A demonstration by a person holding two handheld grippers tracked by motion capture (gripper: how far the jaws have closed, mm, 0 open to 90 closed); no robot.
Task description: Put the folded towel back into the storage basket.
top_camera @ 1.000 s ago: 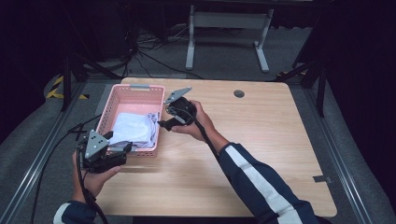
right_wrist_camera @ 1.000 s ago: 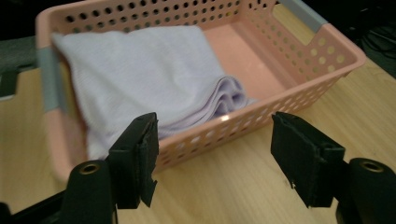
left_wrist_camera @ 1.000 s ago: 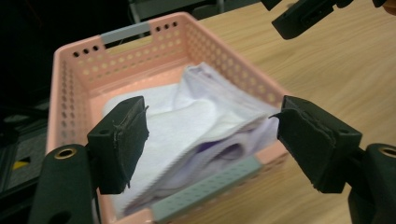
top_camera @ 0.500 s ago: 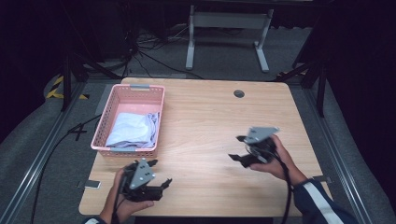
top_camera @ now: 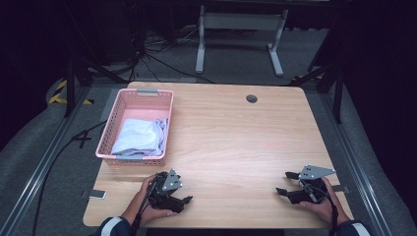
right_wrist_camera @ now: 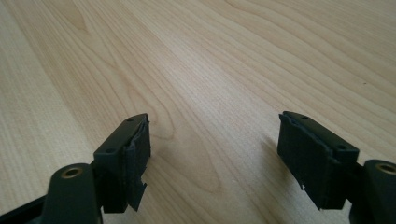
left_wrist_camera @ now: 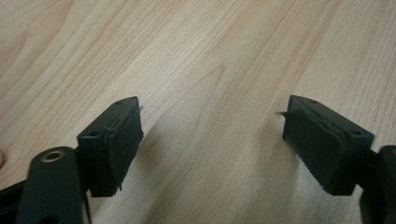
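My left gripper (top_camera: pixel 183 196) rests low on the wooden table (top_camera: pixel 236 137) near its front edge, just in front of the pink basket (top_camera: pixel 109 142). Its jaws point right and have just been opening; in the left gripper view (left_wrist_camera: pixel 212 126) nothing lies between them, just bare wood. My right gripper (top_camera: pixel 285 183) sits at the front right with its jaws pointing left. They too have just been opening, and they stand wide apart over bare wood (right_wrist_camera: pixel 215 140). A crumpled white cloth (top_camera: pixel 140 137) lies inside the basket.
A round cable hole (top_camera: pixel 252 99) is set near the table's far edge. Behind the table stand a white metal frame (top_camera: pixel 241 29) and loose cables (top_camera: pixel 147 54) on the dark floor. Floor rails run along both sides of the table.
Both hands have left the basket. The right gripper swung across to the front right corner, and the left gripper came round to the front edge. Both sank toward the table.
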